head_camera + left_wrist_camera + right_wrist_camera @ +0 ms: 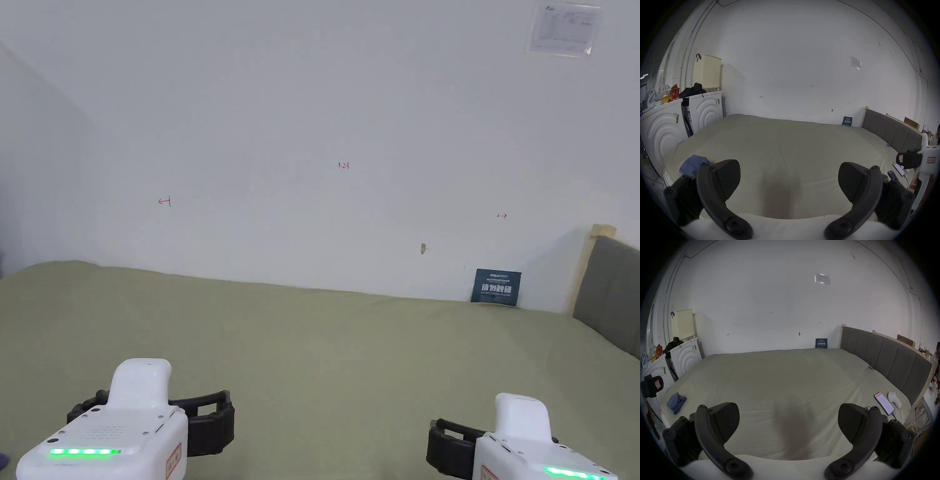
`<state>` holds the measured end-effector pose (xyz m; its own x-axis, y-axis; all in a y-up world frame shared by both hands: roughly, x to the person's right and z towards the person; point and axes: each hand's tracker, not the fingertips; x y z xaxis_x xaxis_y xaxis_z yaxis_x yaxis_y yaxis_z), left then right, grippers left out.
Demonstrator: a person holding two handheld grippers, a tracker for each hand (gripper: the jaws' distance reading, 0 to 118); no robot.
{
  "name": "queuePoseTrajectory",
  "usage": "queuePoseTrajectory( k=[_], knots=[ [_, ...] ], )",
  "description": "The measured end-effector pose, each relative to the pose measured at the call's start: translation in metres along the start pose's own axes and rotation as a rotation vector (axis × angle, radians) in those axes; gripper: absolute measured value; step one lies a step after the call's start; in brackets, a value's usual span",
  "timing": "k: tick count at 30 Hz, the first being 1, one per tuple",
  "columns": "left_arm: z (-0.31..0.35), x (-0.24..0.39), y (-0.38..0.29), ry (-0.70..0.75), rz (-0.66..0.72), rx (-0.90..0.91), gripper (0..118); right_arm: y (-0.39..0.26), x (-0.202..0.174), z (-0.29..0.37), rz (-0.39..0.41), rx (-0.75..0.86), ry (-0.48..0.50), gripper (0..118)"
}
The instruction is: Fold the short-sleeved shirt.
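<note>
A crumpled blue shirt (676, 402) lies near the left edge of the olive-green bed (786, 378); the left gripper view has the shirt (692, 164) just beyond its left jaw. My left gripper (789, 178) hovers over the bed, jaws wide apart, nothing between them. My right gripper (788, 418) is likewise open and empty above the bed's near part. In the head view both white gripper bodies sit low, the left gripper (206, 425) and the right gripper (447, 447), over bare bed sheet (325, 350).
A grey headboard (883, 360) runs along the bed's right side. A phone (884, 405) and a white object (894, 400) lie at the right edge. White machines (706, 108) with a cream basket (707, 73) stand left. A blue sign (496, 287) leans on the wall.
</note>
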<state>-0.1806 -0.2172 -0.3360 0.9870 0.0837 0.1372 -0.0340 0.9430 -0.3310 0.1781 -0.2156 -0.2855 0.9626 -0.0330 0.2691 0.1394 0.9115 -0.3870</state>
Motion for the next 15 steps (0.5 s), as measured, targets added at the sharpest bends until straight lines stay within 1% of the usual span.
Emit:
queuePoseTrajectory(
  k=[7, 15],
  knots=[
    [-0.001, 0.0, -0.001, -0.008, 0.01, -0.005, 118, 0.003, 0.001, 0.002, -0.042, -0.028, 0.021, 118],
    [-0.001, -0.001, 0.001, -0.01, 0.018, -0.008, 118, 0.0, 0.014, -0.003, -0.072, 0.012, 0.063, 118]
  ],
)
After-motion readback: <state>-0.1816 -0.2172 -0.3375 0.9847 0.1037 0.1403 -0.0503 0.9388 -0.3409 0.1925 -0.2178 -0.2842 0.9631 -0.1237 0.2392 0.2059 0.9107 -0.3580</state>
